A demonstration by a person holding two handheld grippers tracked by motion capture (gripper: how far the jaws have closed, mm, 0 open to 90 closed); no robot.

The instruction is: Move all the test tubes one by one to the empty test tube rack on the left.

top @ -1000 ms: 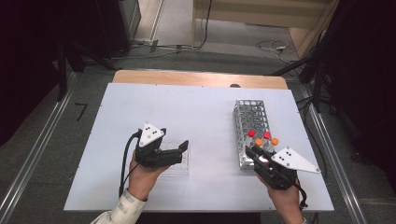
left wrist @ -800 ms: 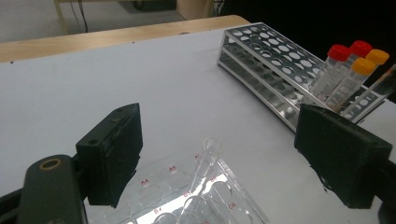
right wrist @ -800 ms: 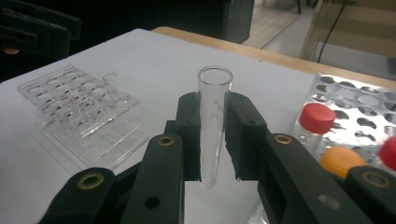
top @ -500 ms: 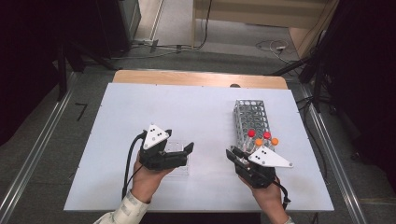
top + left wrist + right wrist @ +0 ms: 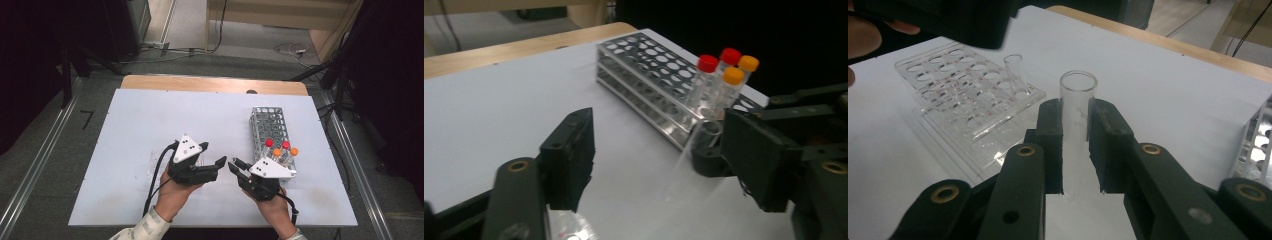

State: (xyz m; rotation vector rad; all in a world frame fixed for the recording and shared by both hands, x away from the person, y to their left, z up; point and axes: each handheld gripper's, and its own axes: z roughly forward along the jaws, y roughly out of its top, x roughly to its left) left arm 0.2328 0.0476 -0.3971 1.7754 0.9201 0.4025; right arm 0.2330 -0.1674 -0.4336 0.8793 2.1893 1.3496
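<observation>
The right tongs [image 5: 1075,131] clamp a clear open tube [image 5: 1078,97] above the white desk [image 5: 150,120], between the clear tray [image 5: 965,97] and the metal rack [image 5: 270,131] of capped tubes [image 5: 280,149], while the left tongs [image 5: 664,155], empty, have just been closing around the tube.

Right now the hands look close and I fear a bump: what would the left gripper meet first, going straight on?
Probably the clear tube in the right gripper, just ahead; depth is unclear.
</observation>
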